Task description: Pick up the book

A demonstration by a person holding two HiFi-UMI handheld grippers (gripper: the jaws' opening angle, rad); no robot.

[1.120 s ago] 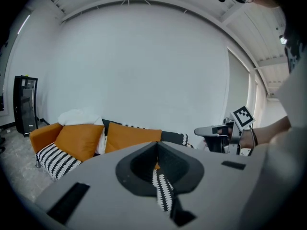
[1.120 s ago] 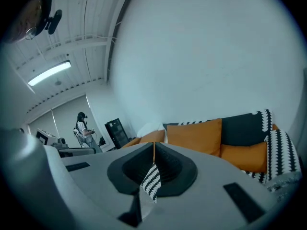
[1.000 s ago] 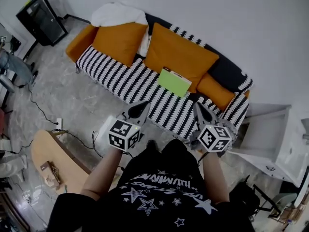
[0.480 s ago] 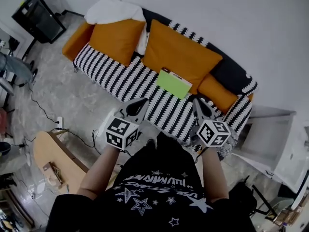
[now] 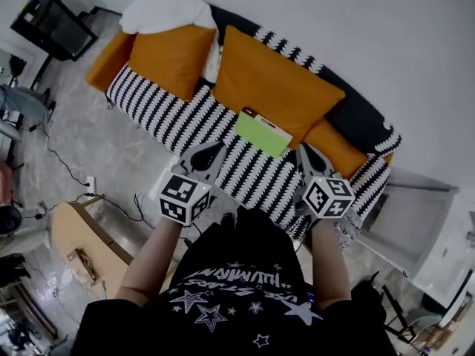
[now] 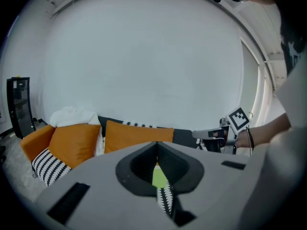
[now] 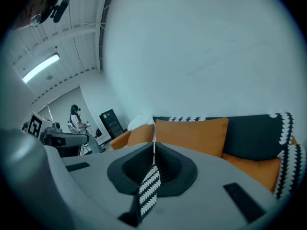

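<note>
sofa [image 5: 167, 117]: soft seat under a striped cover. pressing down on it likely makes it give, so the book sinks with the push and no edge comes free. loose cover could also get pinched along with the book.

big orange cushion [image 5: 276, 80]: the book's far edge sits against it. a push from the front probably shoves the book into or under the cushion instead of into a grip.

book [image 5: 263, 133]: green, lying on the seat at the foot of that cushion, between the two grippers and beyond them, not touched. can't tell if it lies dead flat or slightly propped. thin and wide, so a pinch on the cover alone likely lets it fan open and droop or slip out.

left gripper [image 5: 210, 154] and right gripper [image 5: 306, 154]: both hang over the sofa's front edge, near the book, nothing held. left gripper view shows green through the slit, so it's lined up.

fingers [image 6: 110, 171]: closed together on both sides. main risk: arriving shut, they just bump or slide the book. they need to open before contact, and one gripper alone may tip it.
</note>
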